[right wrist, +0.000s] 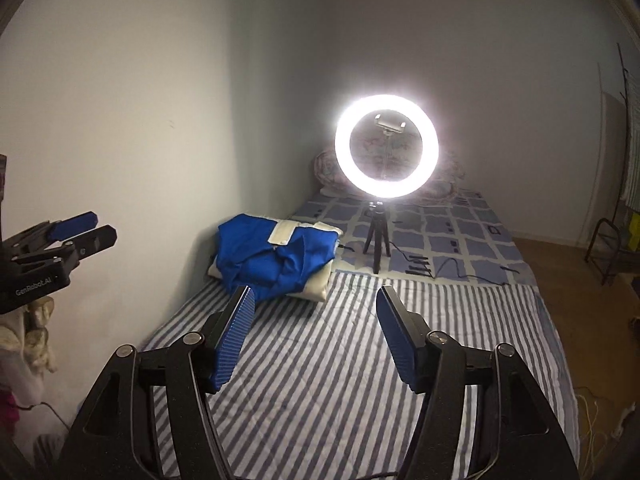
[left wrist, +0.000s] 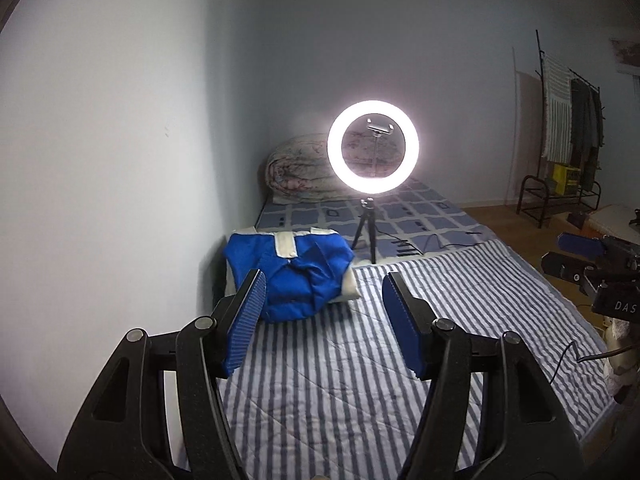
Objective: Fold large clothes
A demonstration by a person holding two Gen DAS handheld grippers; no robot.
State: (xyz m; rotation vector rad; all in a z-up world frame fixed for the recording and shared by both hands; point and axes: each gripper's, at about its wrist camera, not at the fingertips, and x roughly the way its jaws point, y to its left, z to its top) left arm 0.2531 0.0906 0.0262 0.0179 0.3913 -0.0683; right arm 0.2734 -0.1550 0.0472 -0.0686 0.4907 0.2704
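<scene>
Folded blue garment by the wall, both grippers empty above the bed

Left wrist view: the left gripper (left wrist: 324, 316) hangs with jaws apart, gripping nothing, over the striped blanket (left wrist: 360, 380); the folded blue garment (left wrist: 288, 276) lies at the blanket's far wall-side corner. Right wrist view: the right gripper (right wrist: 314, 330) is likewise spread and empty; the garment (right wrist: 272, 260) sits at that same corner, beside the ring light (right wrist: 386, 146).

"GenRobot.AI" on left tool (right wrist: 86, 230), "DAS" (cut off) on right tool (left wrist: 572, 256)

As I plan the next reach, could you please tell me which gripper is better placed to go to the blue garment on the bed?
Probably the left. The left gripper is open and empty, with the blue garment just past its fingertips. The right gripper, also open and empty, sees it further off to its left.
</scene>
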